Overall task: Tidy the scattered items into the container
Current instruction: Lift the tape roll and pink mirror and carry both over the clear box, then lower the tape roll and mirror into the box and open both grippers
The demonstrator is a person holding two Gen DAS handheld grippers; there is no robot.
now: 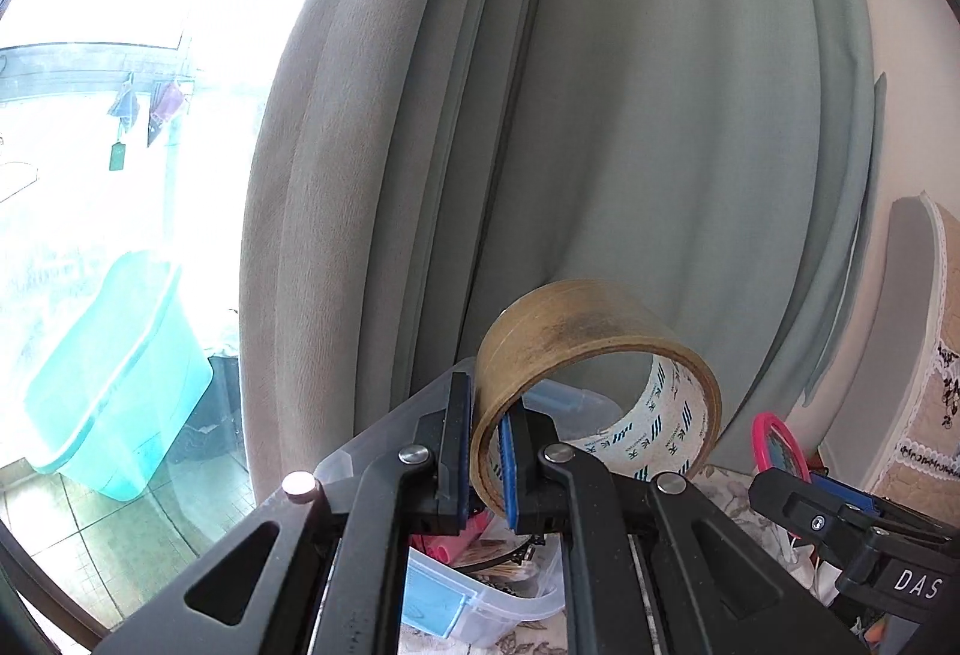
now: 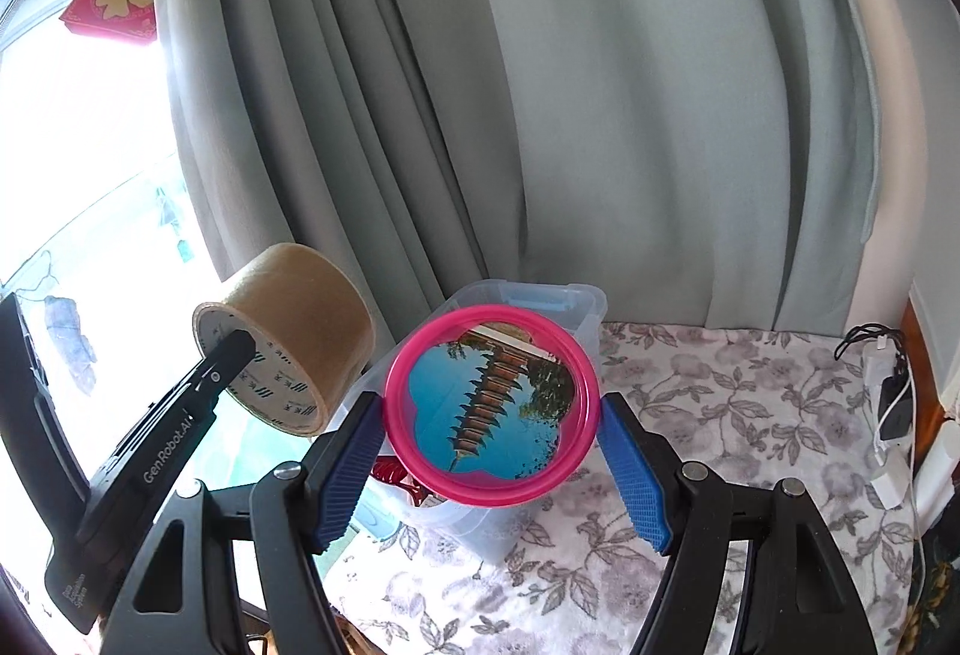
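The clear plastic storage container (image 2: 585,304) sits on a floral tablecloth (image 2: 750,415) before grey-green curtains (image 2: 540,85). Above it the right gripper (image 2: 489,466) clasps a round pink-rimmed mirror (image 2: 491,406) by its edges. Beside it the left gripper (image 1: 487,460) pinches the wall of a brown packing-tape roll (image 1: 591,337), held aloft near the container

Behind the container (image 2: 585,310) the curtain (image 2: 540,115) blocks you; on your right the flowered worktop (image 2: 750,415) is free, until the chargers (image 2: 894,415).
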